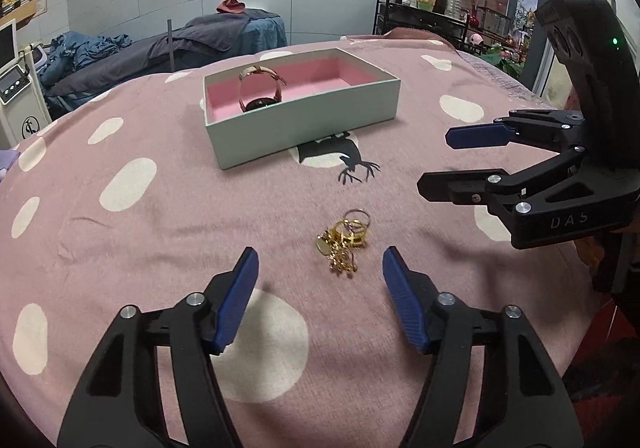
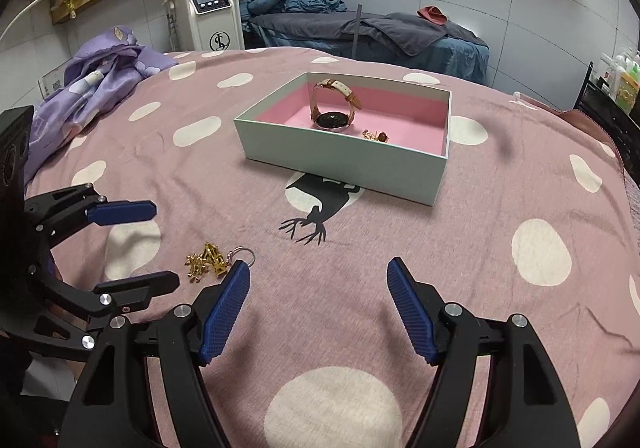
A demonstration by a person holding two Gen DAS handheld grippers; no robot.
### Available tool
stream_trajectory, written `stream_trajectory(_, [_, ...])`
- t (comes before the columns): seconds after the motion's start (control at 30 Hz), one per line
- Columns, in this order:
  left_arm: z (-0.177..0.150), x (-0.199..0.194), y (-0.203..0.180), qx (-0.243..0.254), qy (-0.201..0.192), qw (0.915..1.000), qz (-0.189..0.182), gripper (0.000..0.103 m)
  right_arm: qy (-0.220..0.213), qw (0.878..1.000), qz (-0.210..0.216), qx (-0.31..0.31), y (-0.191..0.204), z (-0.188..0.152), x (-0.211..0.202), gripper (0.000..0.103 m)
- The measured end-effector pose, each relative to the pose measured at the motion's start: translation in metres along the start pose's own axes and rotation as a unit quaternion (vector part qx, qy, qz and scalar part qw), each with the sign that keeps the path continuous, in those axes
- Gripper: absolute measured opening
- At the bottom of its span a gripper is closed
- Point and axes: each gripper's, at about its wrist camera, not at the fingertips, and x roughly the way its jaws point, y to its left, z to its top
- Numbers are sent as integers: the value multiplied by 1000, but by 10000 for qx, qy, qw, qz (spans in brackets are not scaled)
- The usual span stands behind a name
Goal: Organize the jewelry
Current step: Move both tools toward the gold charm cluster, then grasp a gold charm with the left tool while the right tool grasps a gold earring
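**Both grippers wide over the gold keychain**

Blue-padded fingers of our left gripper (image 1: 320, 264) stand wide apart just above the pink bedspread (image 1: 160, 232), and between their tips, slightly ahead, lies the gold keychain cluster (image 1: 343, 244) with its silver split ring (image 1: 357, 217) on the far side. Nothing touches the pads. Our right gripper (image 1: 434, 160) comes in from the right in the left wrist view, turned sideways, its fingers also spread, holding nothing, apart from the cluster.

From the right wrist view we see our right gripper (image 2: 318, 270) open over bare cloth, its left pad just beside the split ring (image 2: 244, 254); the gold cluster (image 2: 206, 258) rests between that pad and the left gripper (image 2: 166, 244), which enters from the left with fingers parted.

Farther back on the bedspread (image 2: 500, 248) sits the mint-green box (image 2: 340, 162) with pink lining, over a black deer print (image 2: 316, 214). Inside it a wristwatch (image 2: 334, 110) with a pale strap stands on its edge, and a small gold piece (image 2: 376, 135) lies near it on the lining. We see the same box (image 1: 304, 120) and watch (image 1: 258, 90) in the left wrist view.
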Motion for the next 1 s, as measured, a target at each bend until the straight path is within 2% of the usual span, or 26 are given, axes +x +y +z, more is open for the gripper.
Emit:
stream_trajectory(0.07, [-1,3,-3,-20,33,10000,-22,45,-4,10000,-10,23,1,-3,-2,69])
stream_trajectory(0.3, [3,16,-11,49,115,9999,-5,38,3,10000,12,55,0,-9,-7,67])
stream_trajectory(0.37, [3,19,-12,68,134,9999,-22,25,0,10000,41,55,1,-9,-8,64])
stream_trajectory(0.43, [3,21,-12,42,162,9998,-105,20,22,9999,112,46,2,-9,-7,58])
stream_trajectory(0.7, [-2,12,-2,-211,90,9996,-160,20,101,9978,641,-125,19,0,5,39])
stream_trajectory(0.87, [-6,4,7,-298,63,9995,-46,19,261,9952,819,-474,41,6,18,34])
stream_trajectory(1.0, [-9,1,17,-424,69,9991,6,19,363,9932,871,-689,55,10,27,23])
